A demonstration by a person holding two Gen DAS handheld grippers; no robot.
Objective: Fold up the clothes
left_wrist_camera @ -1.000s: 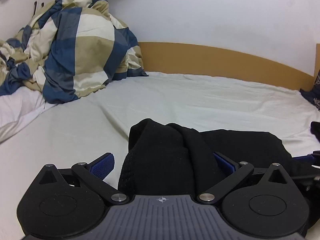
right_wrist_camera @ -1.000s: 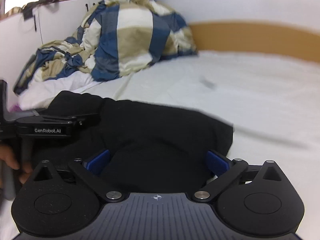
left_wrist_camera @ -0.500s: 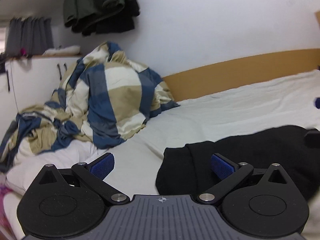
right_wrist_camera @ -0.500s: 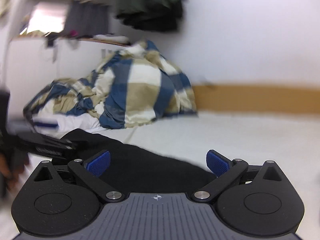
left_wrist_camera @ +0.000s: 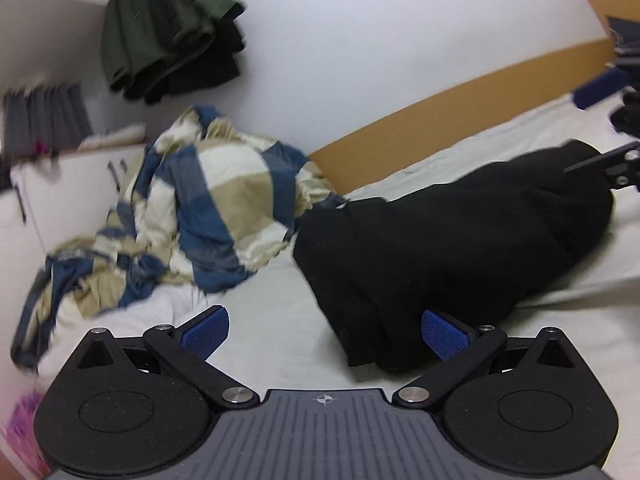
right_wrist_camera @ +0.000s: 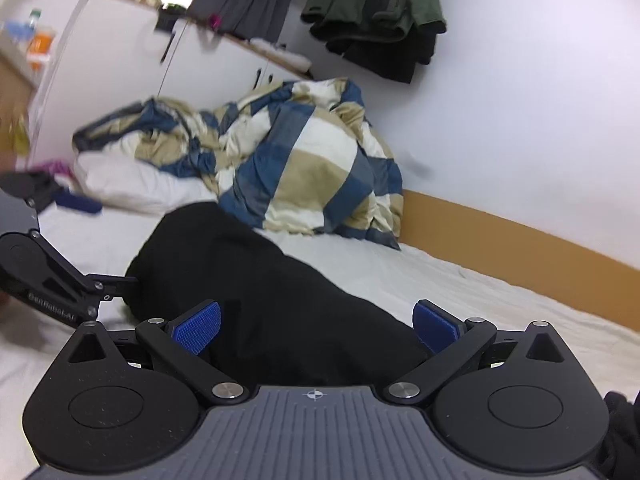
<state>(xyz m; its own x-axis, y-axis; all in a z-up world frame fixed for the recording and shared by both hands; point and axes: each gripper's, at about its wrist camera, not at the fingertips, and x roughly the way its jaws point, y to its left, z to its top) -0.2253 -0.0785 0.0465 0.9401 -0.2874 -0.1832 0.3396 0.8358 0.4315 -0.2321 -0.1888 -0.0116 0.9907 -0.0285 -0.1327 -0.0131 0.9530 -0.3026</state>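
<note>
Black garment (left_wrist_camera: 452,240): lies bunched in a dark heap on the white bed sheet (left_wrist_camera: 272,320), filling the centre and right of the left wrist frame; in the right wrist view it runs from centre left down to the lower middle (right_wrist_camera: 256,292)
Left gripper (left_wrist_camera: 324,330): jaws spread wide, nothing between them; the right blue pad (left_wrist_camera: 442,334) sits just beside the near edge of the garment, contact not clear, while the left pad is over bare sheet
Right gripper (right_wrist_camera: 316,326): jaws spread wide, the garment's near end lying between the two blue pads, not pinched
Each gripper in the other's view: the left one shows at the left edge of the right wrist frame (right_wrist_camera: 86,248), its lower finger reaching the far end of the garment; the right one appears at the right edge of the left wrist frame (left_wrist_camera: 604,124), blurred, by the garment's upper end
Quilt (left_wrist_camera: 208,216): blue, beige and white check, crumpled at centre left of the left wrist frame, its edge touching or just behind the garment
Pillow (right_wrist_camera: 132,184): white, under the quilt at left of the right wrist frame
Headboard strip (left_wrist_camera: 440,120): tan wood, running along the wall behind the bed
Hanging clothes (right_wrist_camera: 380,12): dark green and black, on the white wall at the top of the frame
Cabinet (right_wrist_camera: 120,76): white, upper left of the right wrist frame
</note>
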